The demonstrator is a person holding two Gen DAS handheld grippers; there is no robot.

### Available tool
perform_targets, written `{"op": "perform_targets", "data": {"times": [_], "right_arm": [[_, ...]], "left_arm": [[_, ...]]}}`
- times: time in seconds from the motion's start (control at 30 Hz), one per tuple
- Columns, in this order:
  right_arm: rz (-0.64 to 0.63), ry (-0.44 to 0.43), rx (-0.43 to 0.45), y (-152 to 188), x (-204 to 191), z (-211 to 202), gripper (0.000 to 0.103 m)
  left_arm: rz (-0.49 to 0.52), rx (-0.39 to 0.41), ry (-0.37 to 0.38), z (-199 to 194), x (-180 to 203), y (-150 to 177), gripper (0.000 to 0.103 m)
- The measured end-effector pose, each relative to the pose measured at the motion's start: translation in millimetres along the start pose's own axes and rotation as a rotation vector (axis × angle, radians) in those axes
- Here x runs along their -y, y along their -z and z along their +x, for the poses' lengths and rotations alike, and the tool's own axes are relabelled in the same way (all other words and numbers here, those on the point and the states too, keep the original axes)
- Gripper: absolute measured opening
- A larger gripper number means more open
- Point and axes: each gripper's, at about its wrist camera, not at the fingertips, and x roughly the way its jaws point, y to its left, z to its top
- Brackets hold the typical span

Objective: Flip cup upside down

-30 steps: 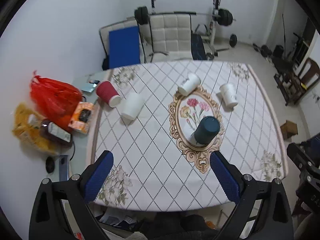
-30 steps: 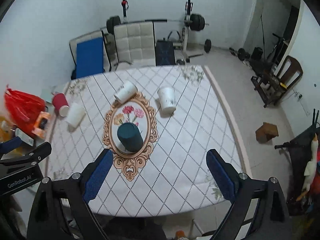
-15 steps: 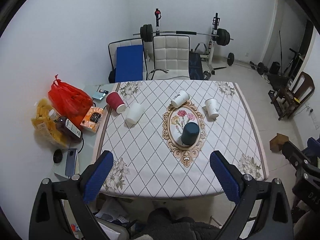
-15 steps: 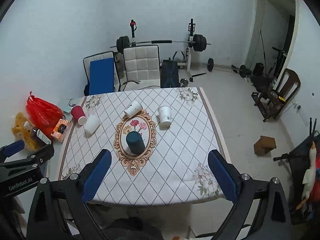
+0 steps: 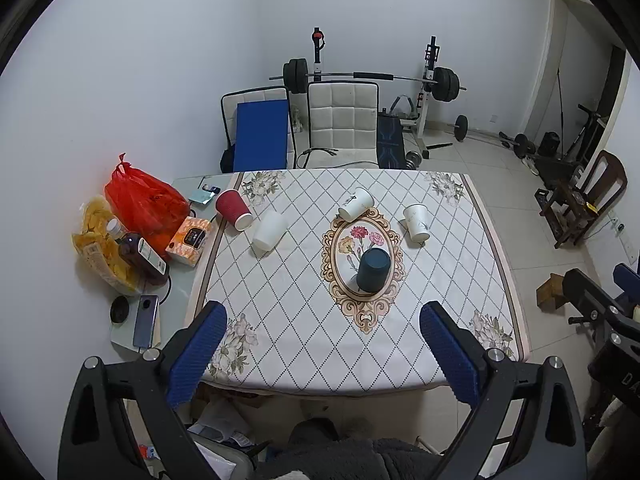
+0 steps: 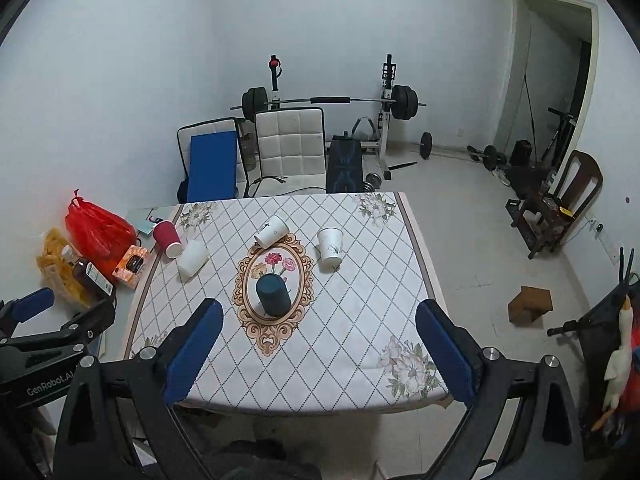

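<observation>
A dark teal cup (image 5: pixel 373 270) stands upside down on the oval flower motif of the tablecloth; it also shows in the right wrist view (image 6: pixel 273 294). Beyond it lie a white paper cup (image 5: pixel 355 204) on its side, a white cup (image 5: pixel 416 222) at the right, another white cup (image 5: pixel 270 230) on its side and a red cup (image 5: pixel 234 210) on its side. My left gripper (image 5: pixel 323 326) is open and empty, held high over the table's near edge. My right gripper (image 6: pixel 319 325) is also open and empty, equally far back.
The table (image 5: pixel 280 352) has a diamond-patterned cloth. On a side surface at the left are a red bag (image 5: pixel 146 202), snacks, a bottle (image 5: pixel 140 254), a tissue box and a phone (image 5: pixel 145 320). Chairs, a barbell rack (image 5: pixel 368 78) and a wooden chair (image 5: pixel 584 196) stand beyond.
Both grippers have pulled back and up from the table, so the cups look smaller and more of the room shows. The dark teal cup stays upside down in place.
</observation>
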Motion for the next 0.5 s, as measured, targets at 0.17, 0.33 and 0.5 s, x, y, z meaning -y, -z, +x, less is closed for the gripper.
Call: {"op": "perform_targets", "data": {"times": [0.17, 0.33, 0.5], "right_arm": [[-0.007, -0.01, -0.008, -2.1, -2.2, 5.7, 0.099], [-0.013, -0.015, -0.005, -3.3, -4.3, 6.4, 0.099], [-0.02, -0.015, -0.004, -3.1, -7.0, 8.1, 0.099]], "left_arm": [[0.001, 0.005, -0.006, -1.3, 0.2, 0.7, 0.099], [-0.006, 0.006, -0.009, -3.2, -1.2, 1.8, 0.099], [-0.026, 0.012, -0.007, -6.1, -6.6, 2.3, 0.099]]}}
